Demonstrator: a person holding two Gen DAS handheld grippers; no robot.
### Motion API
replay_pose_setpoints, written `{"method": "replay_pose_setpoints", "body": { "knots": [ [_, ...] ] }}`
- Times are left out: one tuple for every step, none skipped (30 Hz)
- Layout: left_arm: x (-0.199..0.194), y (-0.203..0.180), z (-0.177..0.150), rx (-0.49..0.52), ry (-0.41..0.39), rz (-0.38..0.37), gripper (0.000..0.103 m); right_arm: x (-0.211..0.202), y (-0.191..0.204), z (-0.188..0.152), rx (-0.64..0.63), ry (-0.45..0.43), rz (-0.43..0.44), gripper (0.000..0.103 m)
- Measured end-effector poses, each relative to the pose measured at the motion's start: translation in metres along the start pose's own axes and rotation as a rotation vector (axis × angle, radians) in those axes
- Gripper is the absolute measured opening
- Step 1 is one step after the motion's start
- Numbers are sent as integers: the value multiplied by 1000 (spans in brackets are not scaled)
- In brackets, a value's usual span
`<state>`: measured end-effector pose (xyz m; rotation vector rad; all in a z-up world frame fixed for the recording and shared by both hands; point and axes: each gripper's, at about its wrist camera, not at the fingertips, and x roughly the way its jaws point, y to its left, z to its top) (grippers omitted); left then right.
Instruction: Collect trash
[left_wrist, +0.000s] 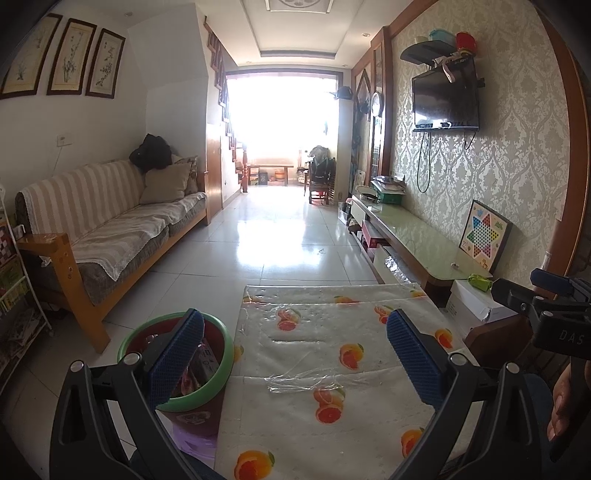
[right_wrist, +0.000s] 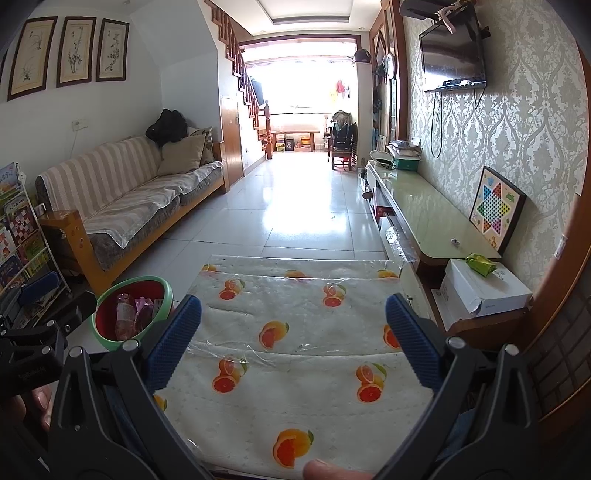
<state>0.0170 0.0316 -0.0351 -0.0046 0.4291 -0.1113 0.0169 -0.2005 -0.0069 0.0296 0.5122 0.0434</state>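
Both grippers hovered over the counter (right_wrist: 295, 332), a low surface under a fruit-print cover, with their blue fingers spread wide and nothing held. The left gripper (left_wrist: 295, 358) had the trash bin (left_wrist: 177, 369) partly behind its left finger (left_wrist: 177, 358); the right gripper (right_wrist: 293, 343) saw the same bin just outside its left finger (right_wrist: 173, 343), standing on the floor beside the counter, probably so scraps could be dropped straight in. A bottle (right_wrist: 123, 314) and wrappers already lay inside it. Well to the right of the fingers, a green wrapper (right_wrist: 480, 264) sat on a white box (right_wrist: 487, 288), likely the remaining trash. The counter looked clear between the fingers.
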Motion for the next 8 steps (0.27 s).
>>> {"method": "replay_pose_setpoints", "body": {
  "knots": [
    [1,0,1,-2,2,-1,95,0,0,0,1,-1,1,98],
    [1,0,1,-5,8,2,95,0,0,0,1,-3,1,98],
    [3,0,2,-6,14,3,95,0,0,0,0,-3,0,98],
    [3,0,2,-4,18,9,95,1,0,0,0,-3,0,98],
    [4,0,1,-3,18,16,95,0,0,0,1,-4,1,98],
    [4,0,1,-3,17,16,95,0,0,-1,0,-4,2,98],
    [4,1,2,-4,17,16,95,0,1,-1,-1,-3,1,98],
    [4,0,2,-2,19,16,95,1,1,-1,-2,-3,2,98]
  ]
}}
